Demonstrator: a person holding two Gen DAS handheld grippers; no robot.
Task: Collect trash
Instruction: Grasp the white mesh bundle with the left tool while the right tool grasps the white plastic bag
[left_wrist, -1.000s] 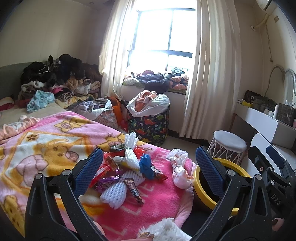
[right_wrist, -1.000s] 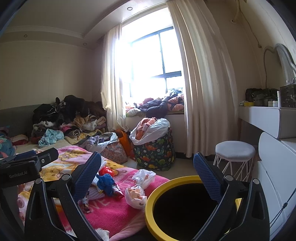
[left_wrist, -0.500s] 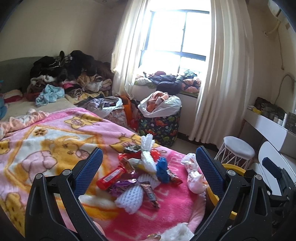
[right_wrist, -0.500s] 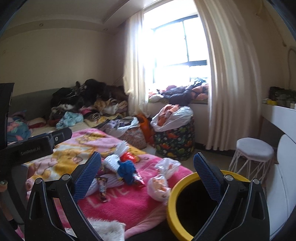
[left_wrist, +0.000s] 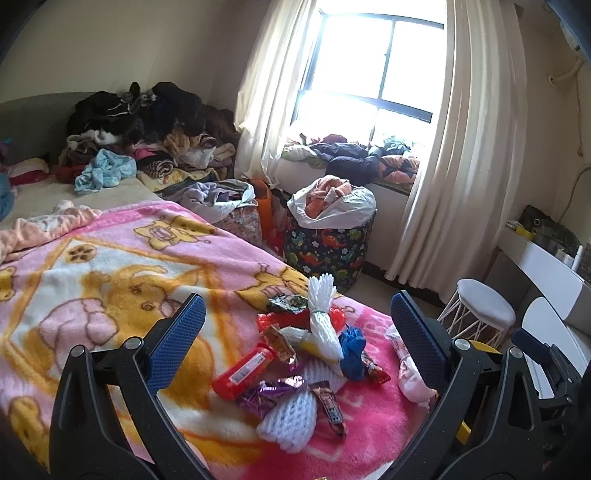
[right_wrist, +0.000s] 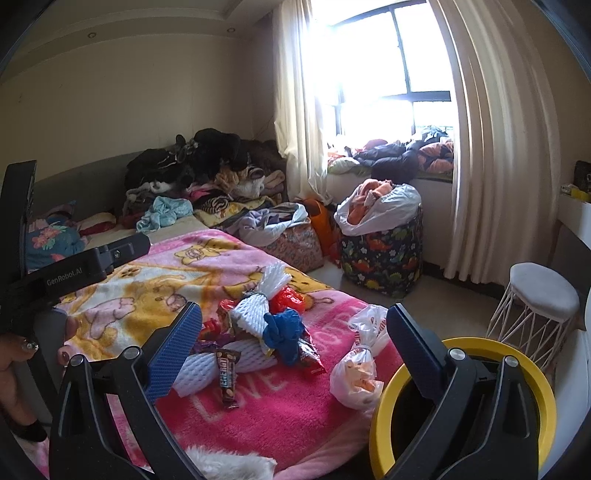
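Observation:
A heap of trash lies on the pink blanket (left_wrist: 110, 266) at the bed's near corner: white foam nets (left_wrist: 321, 325), a red packet (left_wrist: 243, 371), a purple wrapper (left_wrist: 269, 391), a blue crumpled piece (left_wrist: 352, 350), a candy bar (right_wrist: 228, 376) and a tied plastic bag (right_wrist: 356, 380). A black bin with a yellow rim (right_wrist: 461, 410) stands beside the bed at the right. My left gripper (left_wrist: 295, 339) is open and empty, above the heap. My right gripper (right_wrist: 293, 341) is open and empty, between heap and bin.
Piles of clothes (left_wrist: 140, 122) cover the far end of the bed. A dinosaur-print hamper (left_wrist: 328, 251) stuffed with a bag stands by the curtain. A white stool (right_wrist: 535, 317) and a white desk (left_wrist: 546, 269) are at the right.
Both grippers have swung left and closer over the bed. The trash heap now sits centred between the fingers. The bin has slid towards the right edge in both views.

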